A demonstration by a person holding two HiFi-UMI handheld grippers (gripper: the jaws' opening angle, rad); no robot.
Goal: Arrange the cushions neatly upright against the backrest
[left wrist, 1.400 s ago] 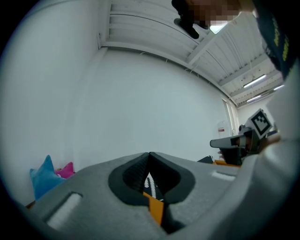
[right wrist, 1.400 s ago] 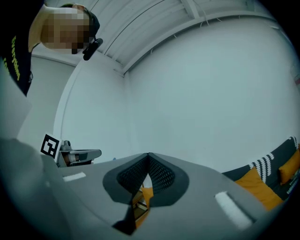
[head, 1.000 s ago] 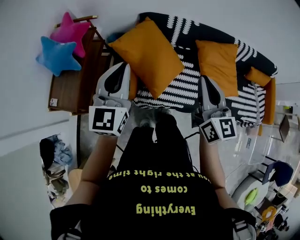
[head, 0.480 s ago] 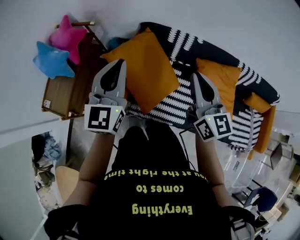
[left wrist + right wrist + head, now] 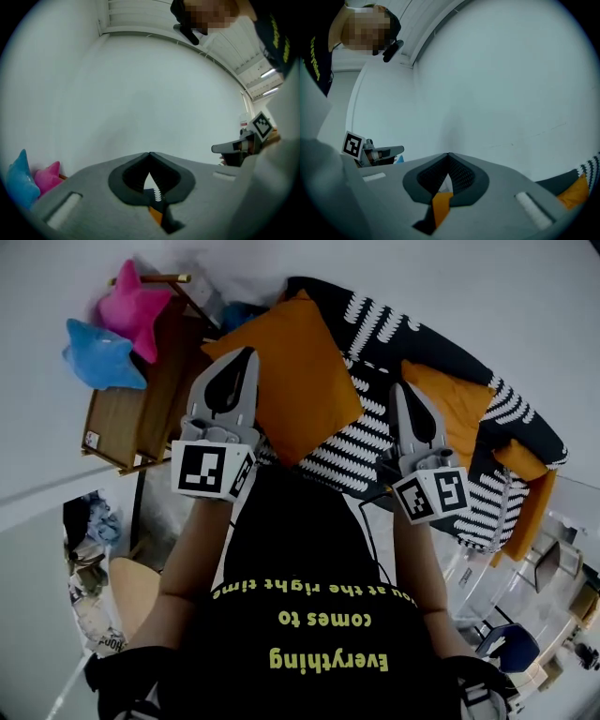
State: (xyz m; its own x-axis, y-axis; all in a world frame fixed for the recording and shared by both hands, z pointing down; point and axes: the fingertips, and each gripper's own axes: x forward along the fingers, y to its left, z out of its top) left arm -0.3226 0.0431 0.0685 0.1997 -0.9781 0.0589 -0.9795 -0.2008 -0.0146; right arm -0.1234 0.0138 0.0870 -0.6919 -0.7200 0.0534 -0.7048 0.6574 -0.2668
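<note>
A large orange cushion (image 5: 295, 371) lies tilted on the black-and-white patterned sofa (image 5: 375, 442). A second orange cushion (image 5: 459, 418) leans further right, and a third orange one (image 5: 527, 486) sits at the sofa's far right end. My left gripper (image 5: 247, 354) is shut and holds nothing; its tip overlaps the large cushion's left edge. My right gripper (image 5: 397, 390), also shut with nothing in it, points at the sofa between the two cushions. In the gripper views both grippers (image 5: 150, 154) (image 5: 448, 154) show jaws meeting at the tip, facing the white wall.
A wooden side table (image 5: 127, 423) stands left of the sofa with a blue star cushion (image 5: 97, 354) and a pink star cushion (image 5: 141, 306) on it. Clutter (image 5: 89, 549) lies on the floor at the left, chairs and furniture (image 5: 539, 568) at the right.
Both grippers have moved forward toward the sofa. The left tip now reaches the large orange cushion's edge; the right tip is closer to the second cushion. Both stay shut.
</note>
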